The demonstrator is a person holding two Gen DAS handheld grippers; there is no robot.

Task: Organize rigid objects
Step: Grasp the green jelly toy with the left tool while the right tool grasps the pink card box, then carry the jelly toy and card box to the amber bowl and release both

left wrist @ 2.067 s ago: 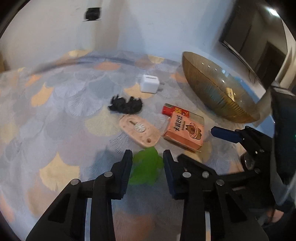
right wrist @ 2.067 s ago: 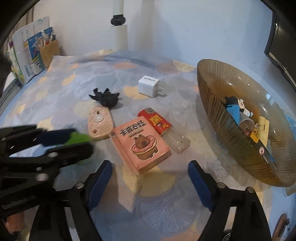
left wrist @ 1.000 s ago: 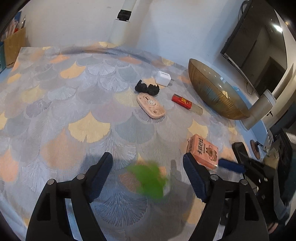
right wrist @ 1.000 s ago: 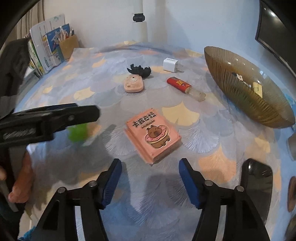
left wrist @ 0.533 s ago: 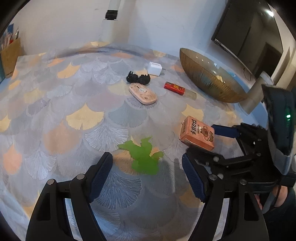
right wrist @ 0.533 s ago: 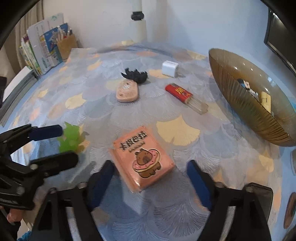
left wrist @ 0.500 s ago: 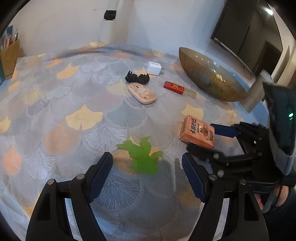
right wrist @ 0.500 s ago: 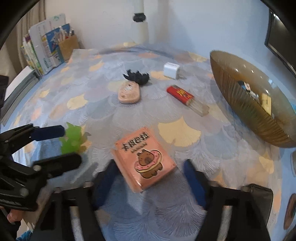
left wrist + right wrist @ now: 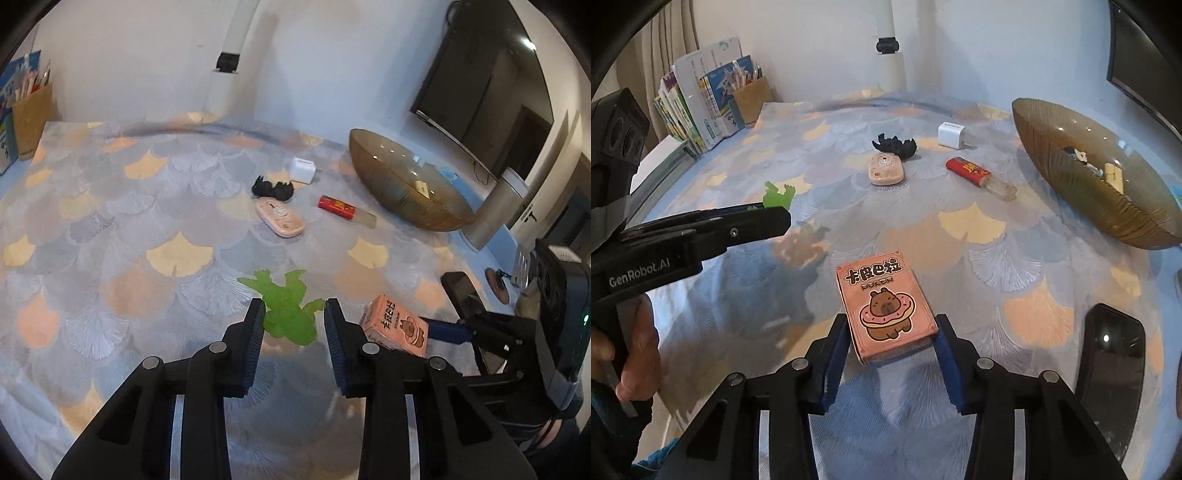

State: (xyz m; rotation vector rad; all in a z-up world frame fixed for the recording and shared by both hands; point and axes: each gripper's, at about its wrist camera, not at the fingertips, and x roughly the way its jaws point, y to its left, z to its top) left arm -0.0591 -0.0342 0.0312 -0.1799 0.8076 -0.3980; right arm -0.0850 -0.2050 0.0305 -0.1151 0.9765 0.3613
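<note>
Both grippers are pinching loads above the patterned tablecloth, the left gripper squeezing the green figure and the right gripper clamping the pink card box, so each should be travelling level toward the amber bowl, releasing only over its hollow.
</note>
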